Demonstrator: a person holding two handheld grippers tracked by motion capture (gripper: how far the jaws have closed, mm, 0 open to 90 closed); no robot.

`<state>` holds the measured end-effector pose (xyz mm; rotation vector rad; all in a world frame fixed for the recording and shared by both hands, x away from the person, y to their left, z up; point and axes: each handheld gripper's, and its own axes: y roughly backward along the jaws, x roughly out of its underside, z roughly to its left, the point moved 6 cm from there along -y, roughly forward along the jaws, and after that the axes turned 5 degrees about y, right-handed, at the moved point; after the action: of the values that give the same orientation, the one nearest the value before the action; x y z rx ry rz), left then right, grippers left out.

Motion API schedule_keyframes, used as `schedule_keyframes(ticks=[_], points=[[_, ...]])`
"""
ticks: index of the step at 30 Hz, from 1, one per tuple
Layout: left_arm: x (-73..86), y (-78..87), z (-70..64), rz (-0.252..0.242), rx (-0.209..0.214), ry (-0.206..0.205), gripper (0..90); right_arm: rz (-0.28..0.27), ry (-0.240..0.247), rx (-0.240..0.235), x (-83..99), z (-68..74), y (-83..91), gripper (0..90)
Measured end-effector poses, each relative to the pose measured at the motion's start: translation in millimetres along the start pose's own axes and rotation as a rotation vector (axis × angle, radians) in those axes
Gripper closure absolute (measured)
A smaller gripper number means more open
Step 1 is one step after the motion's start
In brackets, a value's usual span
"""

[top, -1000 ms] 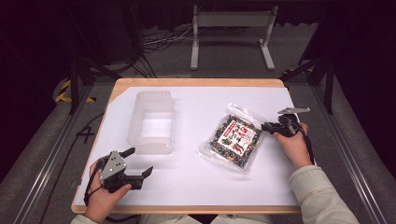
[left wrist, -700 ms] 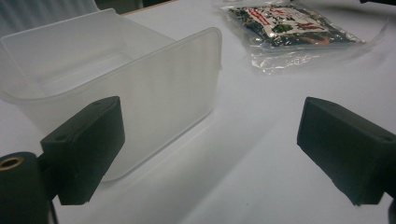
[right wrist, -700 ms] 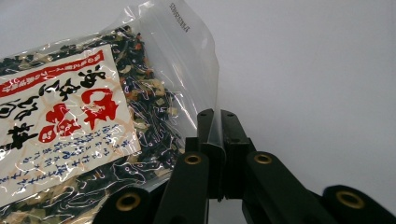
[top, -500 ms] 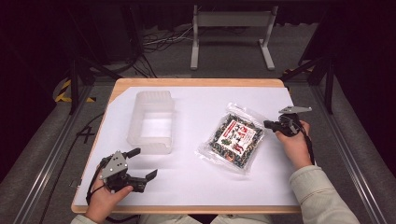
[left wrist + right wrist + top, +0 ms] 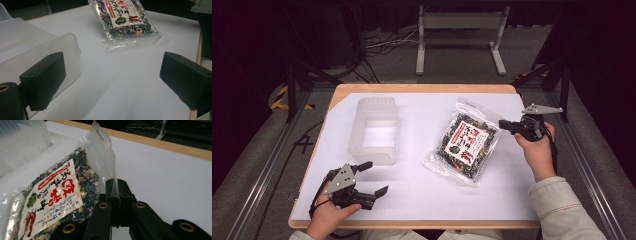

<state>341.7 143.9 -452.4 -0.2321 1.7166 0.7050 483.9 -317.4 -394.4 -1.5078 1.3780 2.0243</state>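
Left tool (image 5: 371, 176) wide open, idle near translucent rectangular plastic tub (image 5: 374, 130), which is empty; clear plastic packet of dried dark vegetable mix (image 5: 467, 142) lies mid-tabletop (image 5: 422, 200), right tool (image 5: 117, 202) clamped on its edge, transfer apparently not yet done.

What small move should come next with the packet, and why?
Probably lift the packet slightly and carry it toward the clear tub: the right hand-held gripper is shut on its clear edge, the tub sits empty, and the left hand-held gripper is open, away from both.
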Motion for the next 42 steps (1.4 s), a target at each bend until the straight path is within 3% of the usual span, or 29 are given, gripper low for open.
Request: schedule_keyframes(ticks=[5, 8, 13, 16, 19, 21, 23, 25, 31, 42], points=[[-3.4, 0.1, -0.8, 0.0, 0.018, 0.028, 11.6, -0.042, 0.026, -0.011, -15.0, 8.5, 14.4, 90.0], [-3.3, -0.2, -1.4, 0.043, 0.045, 0.097, 13.5, -0.068, 0.02, -0.033, -26.5, 15.1, 26.1, 90.0], [-5.5, -0.9, -1.7, 0.043, 0.04, 0.065, 16.3, -0.117, 0.079, -0.055, -47.9, 30.7, 47.2, 90.0], [-6.0, 0.0, -2.5, 0.091, 0.035, 0.074, 18.5, -0.134, 0.096, -0.064, -54.2, 37.5, 54.2, 90.0], [-8.6, -0.9, -2.3, 0.074, 0.033, 0.056, 20.7, -0.147, 0.112, -0.09, -62.1, 46.6, 63.2, 90.0], [-10.8, -0.9, -2.2, 0.063, 0.03, 0.027, 20.6, -0.159, 0.129, -0.102, -67.3, 52.2, 69.0, 90.0], [-12.5, -2.1, -1.5, 0.054, 0.004, -0.017, 18.6, -0.177, 0.156, -0.107, -73.4, 58.8, 76.3, 90.0], [-13.4, -3.1, -0.4, 0.058, -0.02, -0.034, 17.5, -0.19, 0.176, -0.111, -78.3, 64.3, 82.5, 90.0], [-19.2, -7.1, 3.0, 0.051, -0.038, 0.019, 16.3, -0.227, 0.227, -0.152, -92.1, 84.2, 100.9, 90.0], [-41.4, -16.2, 2.9, 0.02, -0.043, 0.041, 16.2, -0.285, 0.277, -0.188, -105.2, 101.6, 119.0, 90.0]])
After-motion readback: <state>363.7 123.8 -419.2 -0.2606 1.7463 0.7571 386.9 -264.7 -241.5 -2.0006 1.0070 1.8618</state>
